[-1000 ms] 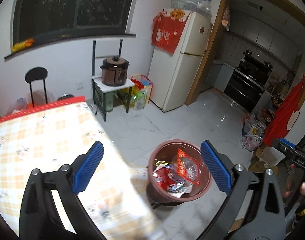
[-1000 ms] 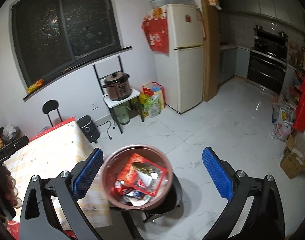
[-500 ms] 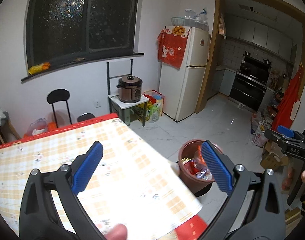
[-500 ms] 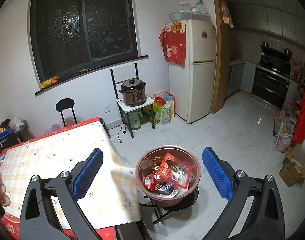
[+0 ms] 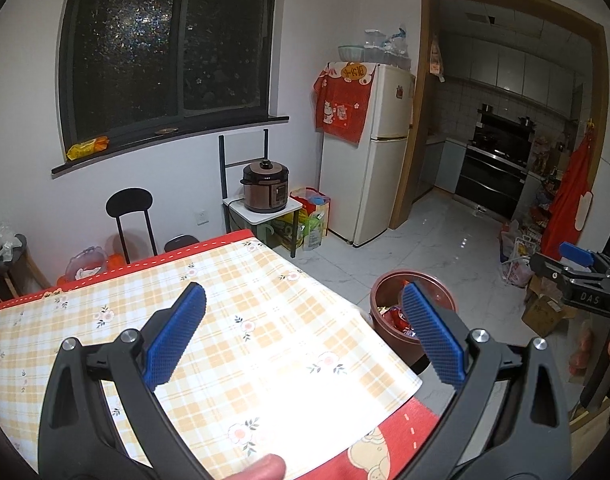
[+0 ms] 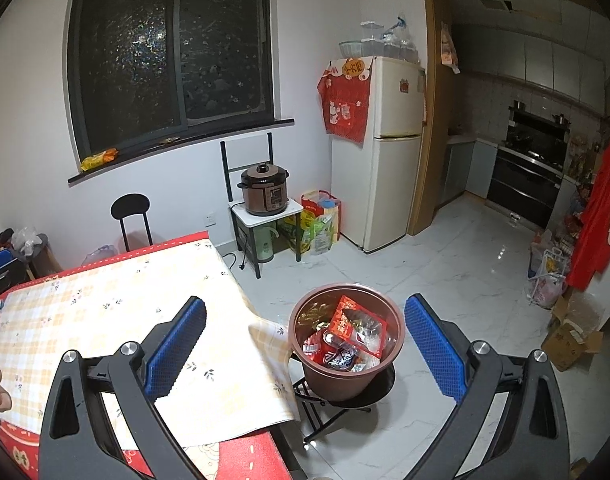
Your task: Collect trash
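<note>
Both hands are hovering empty: left gripper [image 5: 303,334] and right gripper [image 6: 305,336] spread wide. Wrappers are sitting in the brown bin [image 6: 347,364] right of the table [image 6: 105,312]. Next, I'd judge, finding leftover trash.

The only readable lettering is "DAS", in pale capitals on the black body of the right gripper [image 5: 581,276] at the left wrist view's right edge; other printing is too blurred.
</note>
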The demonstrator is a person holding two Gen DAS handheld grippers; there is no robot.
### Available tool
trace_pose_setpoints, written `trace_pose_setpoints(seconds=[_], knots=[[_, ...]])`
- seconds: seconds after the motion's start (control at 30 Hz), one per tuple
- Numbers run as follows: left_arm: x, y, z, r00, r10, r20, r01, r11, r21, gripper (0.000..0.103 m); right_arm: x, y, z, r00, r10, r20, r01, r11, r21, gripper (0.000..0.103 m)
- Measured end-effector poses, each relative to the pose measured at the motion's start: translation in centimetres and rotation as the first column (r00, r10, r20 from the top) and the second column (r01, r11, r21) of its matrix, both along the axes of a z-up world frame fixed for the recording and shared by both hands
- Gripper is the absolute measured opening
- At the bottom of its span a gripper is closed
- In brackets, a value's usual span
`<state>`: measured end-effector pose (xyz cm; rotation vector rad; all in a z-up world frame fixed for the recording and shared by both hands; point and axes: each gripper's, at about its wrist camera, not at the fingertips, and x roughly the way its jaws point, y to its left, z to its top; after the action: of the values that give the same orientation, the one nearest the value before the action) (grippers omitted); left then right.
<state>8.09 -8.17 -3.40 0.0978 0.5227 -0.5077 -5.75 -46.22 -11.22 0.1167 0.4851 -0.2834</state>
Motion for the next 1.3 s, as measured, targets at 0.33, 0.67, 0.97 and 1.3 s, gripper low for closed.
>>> trace_pose_setpoints(seconds=[0.33, 0.67, 0.97, 1.3], knots=[[-0.9, 1.6, -0.3, 1.000, -0.004, -0.007, 0.004, 1.000, 0.000, 0.097, -1.0, 1.7, -0.4, 1.000, -0.011, -0.012, 0.011, 1.000, -0.005, 0.098], [-1.4, 2.1, -0.1, 1.000, 0.005, -0.006, -0.005, 1.000, 0.007, 0.097, -1.8, 2.1, -0.5, 1.000, -0.025, -0.016, 0.025, 1.000, -0.003, 0.098], [-1.8, 2.3, 0.2, 1.000, 0.012, 0.002, -0.012, 1.000, 0.007, 0.097, -2.4, 2.5, -0.3, 0.999, -0.030, -0.013, 0.030, 0.999, -0.010, 0.098], [-2.0, 2.3, 0.2, 1.000, 0.010, 0.009, -0.010, 1.000, 0.009, 0.097, -2.9, 2.4, -0.2, 0.999, -0.042, -0.010, 0.042, 0.999, -0.017, 0.098]])
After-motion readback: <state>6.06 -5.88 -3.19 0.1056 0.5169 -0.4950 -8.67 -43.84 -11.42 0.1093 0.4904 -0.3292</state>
